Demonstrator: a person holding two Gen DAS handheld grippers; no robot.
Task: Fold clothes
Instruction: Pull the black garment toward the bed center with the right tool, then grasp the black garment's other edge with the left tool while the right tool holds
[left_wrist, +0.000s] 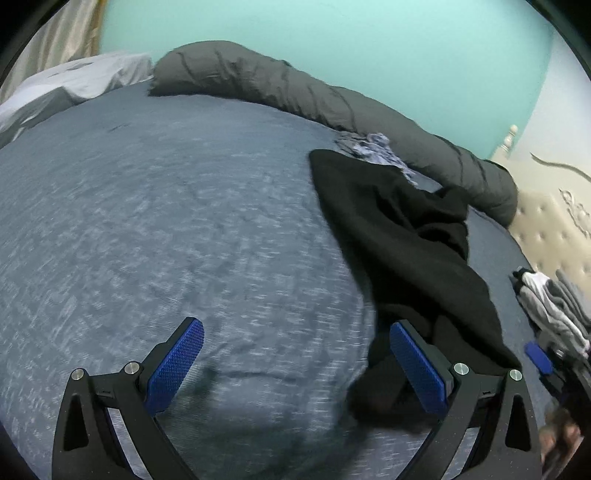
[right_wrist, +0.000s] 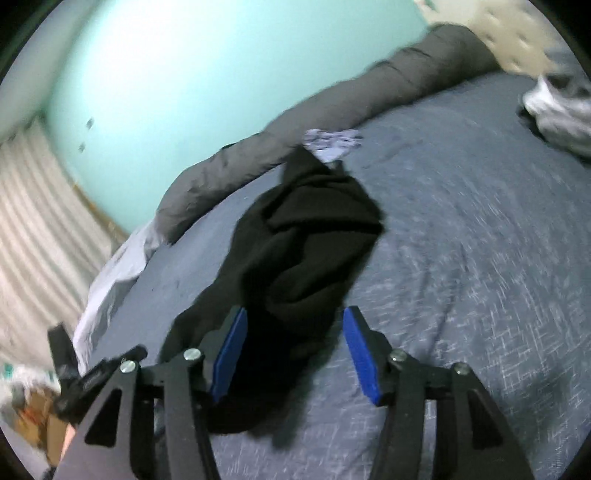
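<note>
A crumpled black garment (left_wrist: 399, 240) lies on the blue-grey bedspread (left_wrist: 166, 221), running from the far side toward me. My left gripper (left_wrist: 295, 332) is open and empty above the bedspread, with its right finger beside the garment's near end. In the right wrist view the black garment (right_wrist: 303, 240) stretches away from my right gripper (right_wrist: 295, 325). That gripper is open, with its blue pads (right_wrist: 360, 354) on either side of the garment's near end. The right gripper also shows at the edge of the left wrist view (left_wrist: 539, 358).
A long dark grey rolled duvet (left_wrist: 295, 85) lies along the far edge by the teal wall. A small blue patterned cloth (left_wrist: 373, 146) sits behind the black garment. A heap of grey and white clothes (left_wrist: 554, 299) lies right, near a beige tufted headboard (left_wrist: 546, 221). A pale pillow (left_wrist: 66, 85) lies far left.
</note>
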